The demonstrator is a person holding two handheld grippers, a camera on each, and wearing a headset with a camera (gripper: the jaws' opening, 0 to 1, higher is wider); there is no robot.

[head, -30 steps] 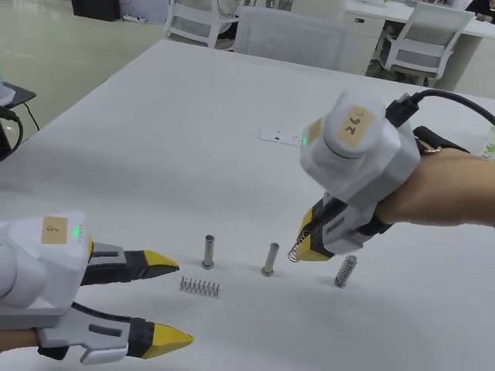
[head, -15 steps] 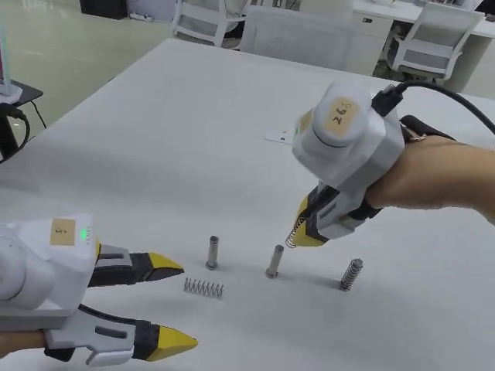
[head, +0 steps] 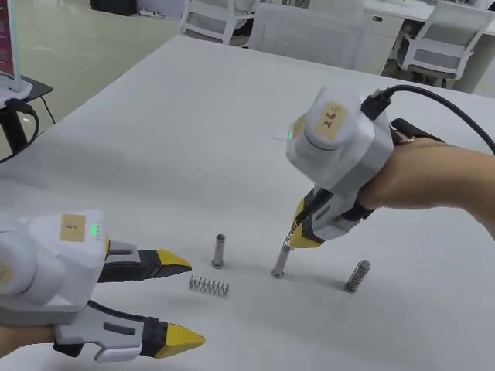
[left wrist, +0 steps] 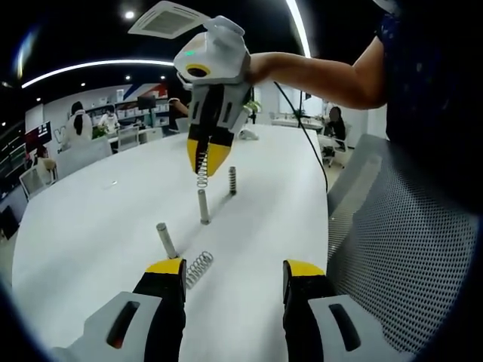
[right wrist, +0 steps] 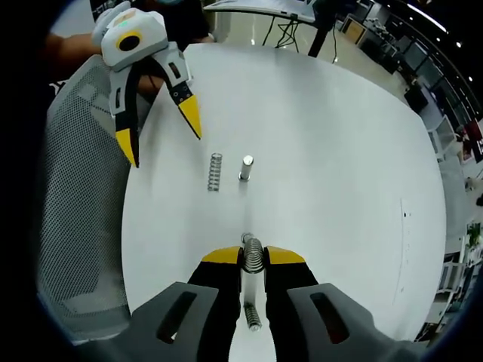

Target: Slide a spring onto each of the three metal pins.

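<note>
The right tool [head: 298, 239] is clamping a spring [right wrist: 254, 258] just over the top of the middle pin [head: 279, 262], while the left tool [head: 194, 301] is hovering with jaws apart near a loose spring [head: 209, 286] lying on the counter [head: 193, 139].

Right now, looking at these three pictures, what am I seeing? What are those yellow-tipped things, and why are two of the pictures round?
No robot here: a person holds a pincer tool, a gripper, in each hand. The rectangular picture comes from a camera on the person's head; each round one comes from a camera riding on a gripper. The right gripper pinches a spring over the middle pin. The left gripper hangs open near a loose spring lying on the white table. A bare pin stands beside it; the third pin already wears its spring.
</note>
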